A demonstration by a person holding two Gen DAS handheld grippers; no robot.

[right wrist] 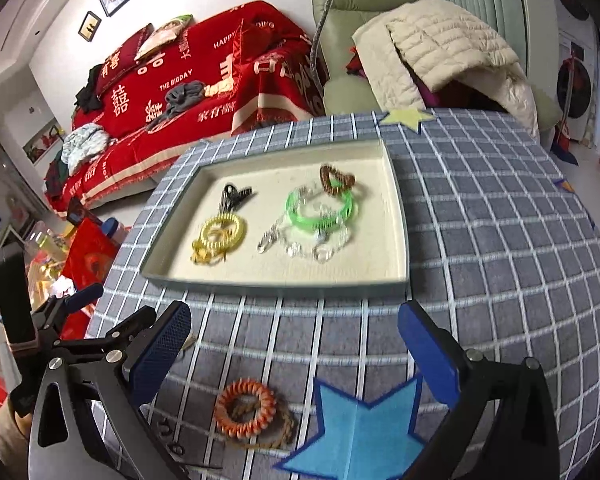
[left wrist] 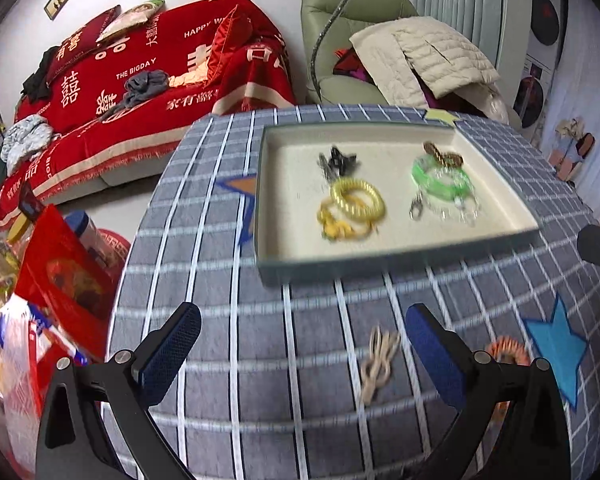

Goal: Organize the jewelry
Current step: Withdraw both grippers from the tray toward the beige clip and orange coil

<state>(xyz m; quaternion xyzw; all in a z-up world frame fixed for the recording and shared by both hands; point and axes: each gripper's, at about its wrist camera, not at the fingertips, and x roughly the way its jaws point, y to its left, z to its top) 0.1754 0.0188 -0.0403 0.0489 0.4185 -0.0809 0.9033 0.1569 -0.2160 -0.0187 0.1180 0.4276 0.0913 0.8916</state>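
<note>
A shallow rectangular cream-lined tray (left wrist: 396,258) sits toward the far side of the grey grid-patterned tabletop (left wrist: 300,340). Inside it, on the left, a yellow spiral coil bracelet (left wrist: 356,199) lies over a yellow knotted cord piece (left wrist: 334,230), with a black metal clip (left wrist: 336,160) just beyond. On the right, a green translucent bangle (left wrist: 440,178) overlaps a clear beaded bracelet (left wrist: 456,210), and a brown coiled band (left wrist: 442,156) rests at its far edge.

Outside the tray, on the near tabletop, lie a beige knotted cord (left wrist: 378,360) and an orange spiral coil band (right wrist: 245,406), the latter just left of a blue felt star (right wrist: 360,432).

The left gripper (left wrist: 300,356) hangs above the beige cord with its blue pads spread wide, holding nothing. The right gripper (right wrist: 296,352) is likewise spread and empty above the orange band.
</note>
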